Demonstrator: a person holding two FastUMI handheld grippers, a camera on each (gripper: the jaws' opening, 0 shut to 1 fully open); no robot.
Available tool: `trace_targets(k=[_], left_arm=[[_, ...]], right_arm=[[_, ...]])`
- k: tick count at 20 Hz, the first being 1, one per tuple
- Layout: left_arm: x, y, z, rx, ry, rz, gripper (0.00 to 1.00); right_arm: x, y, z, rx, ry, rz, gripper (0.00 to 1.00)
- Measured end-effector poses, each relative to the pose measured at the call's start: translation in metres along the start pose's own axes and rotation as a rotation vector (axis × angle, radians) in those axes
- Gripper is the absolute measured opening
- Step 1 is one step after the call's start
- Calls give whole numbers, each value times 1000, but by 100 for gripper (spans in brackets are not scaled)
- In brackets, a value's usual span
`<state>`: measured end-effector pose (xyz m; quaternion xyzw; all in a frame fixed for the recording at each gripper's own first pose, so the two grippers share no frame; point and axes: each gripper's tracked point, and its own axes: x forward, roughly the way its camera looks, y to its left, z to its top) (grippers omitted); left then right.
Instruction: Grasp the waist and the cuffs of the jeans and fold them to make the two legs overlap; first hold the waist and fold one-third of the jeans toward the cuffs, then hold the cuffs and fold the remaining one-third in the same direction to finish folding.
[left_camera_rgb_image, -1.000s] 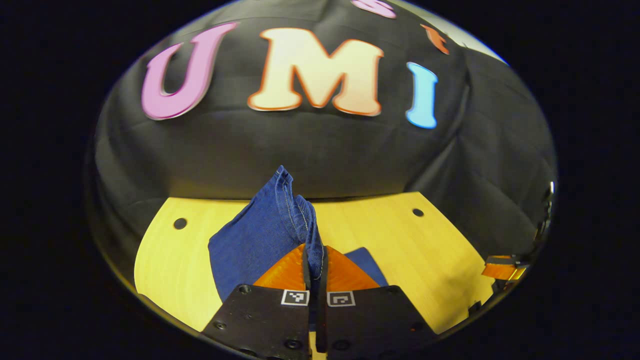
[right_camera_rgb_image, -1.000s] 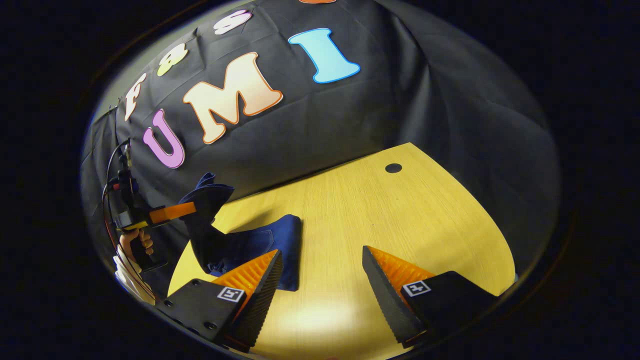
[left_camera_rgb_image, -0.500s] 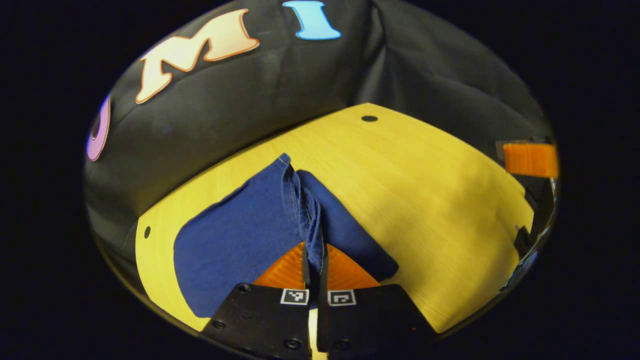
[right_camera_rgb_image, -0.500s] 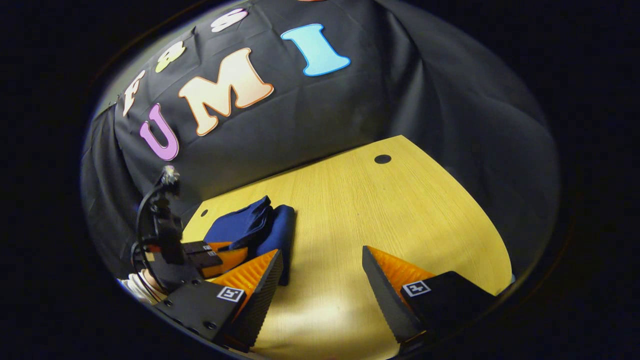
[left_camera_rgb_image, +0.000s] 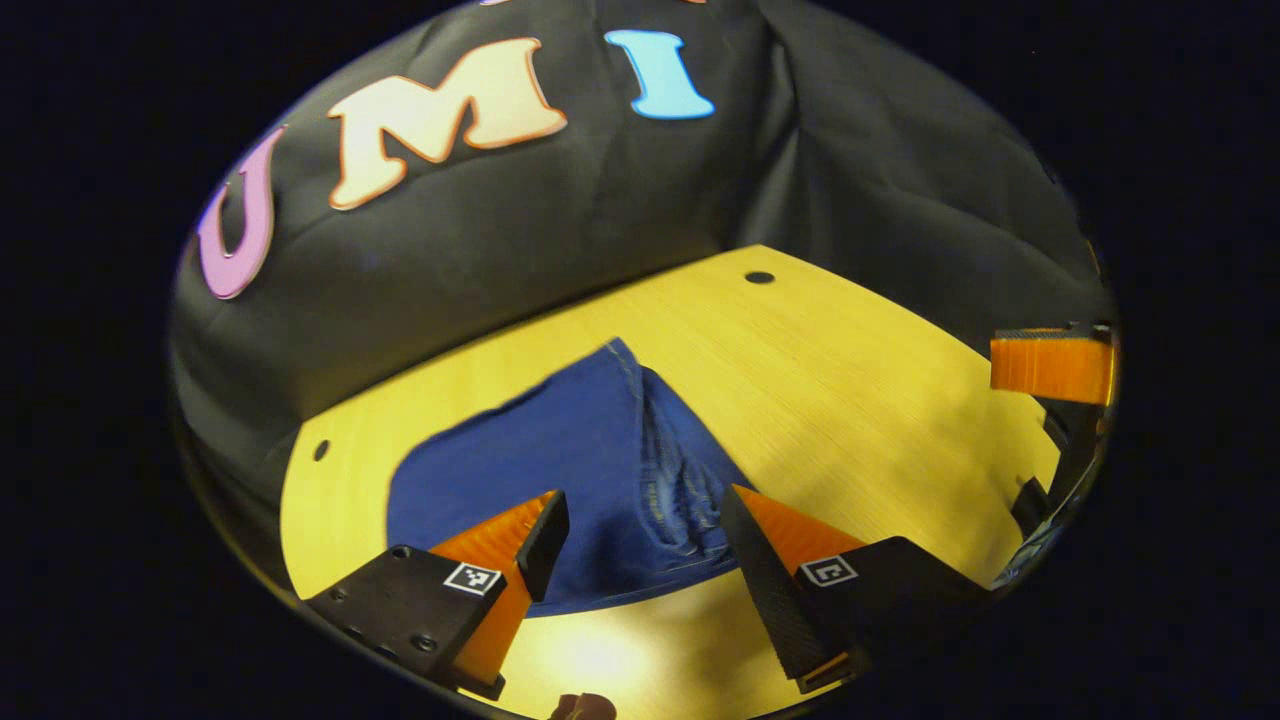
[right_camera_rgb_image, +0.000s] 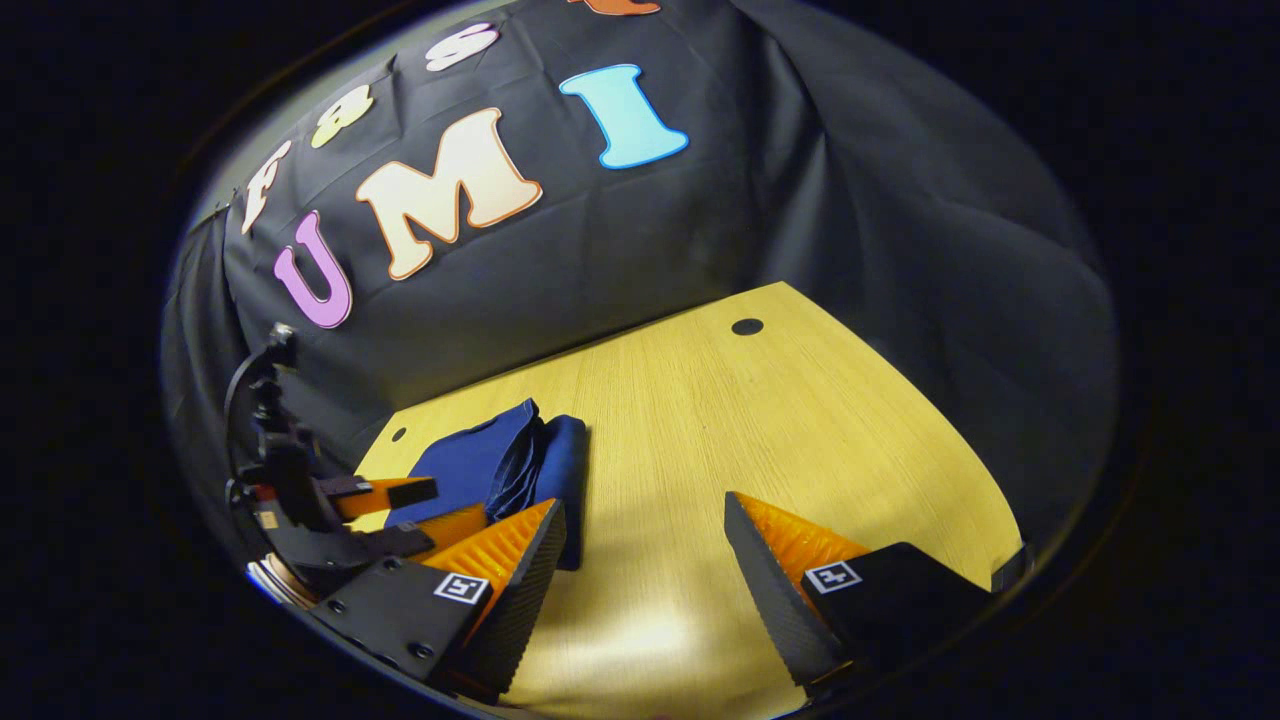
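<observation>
Folded jeans (left_camera_rgb_image: 580, 470) lengthwise toward wall

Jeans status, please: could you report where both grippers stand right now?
Left gripper open above the jeans. Right gripper open over the table, holding nothing. Jeans lie in a folded bundle. Nothing in the way.

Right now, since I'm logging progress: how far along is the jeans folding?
The jeans lie as a compact folded bundle on the table, so the folds look done. Nothing is in hand: the left hand-held gripper and the right hand-held gripper are open. Little seems left.
</observation>
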<state>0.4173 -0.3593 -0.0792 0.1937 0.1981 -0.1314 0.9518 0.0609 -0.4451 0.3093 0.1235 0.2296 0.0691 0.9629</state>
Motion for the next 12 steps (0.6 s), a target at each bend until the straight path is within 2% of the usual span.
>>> trace_targets(k=[1,4,8,12], left_arm=[[-12,13,4,-3,-27,24,93],[-43,55,1,-11,-74,75,93],[-75,108,-32,-44,-42,124,93],[-95,142,-65,-145,-9,134,92]], right_arm=[[-4,8,1,6,-16,0,99],[-14,37,0,14,-58,5,98],[-29,80,-1,32,-88,20,98],[-38,107,-4,12,-105,23,98]])
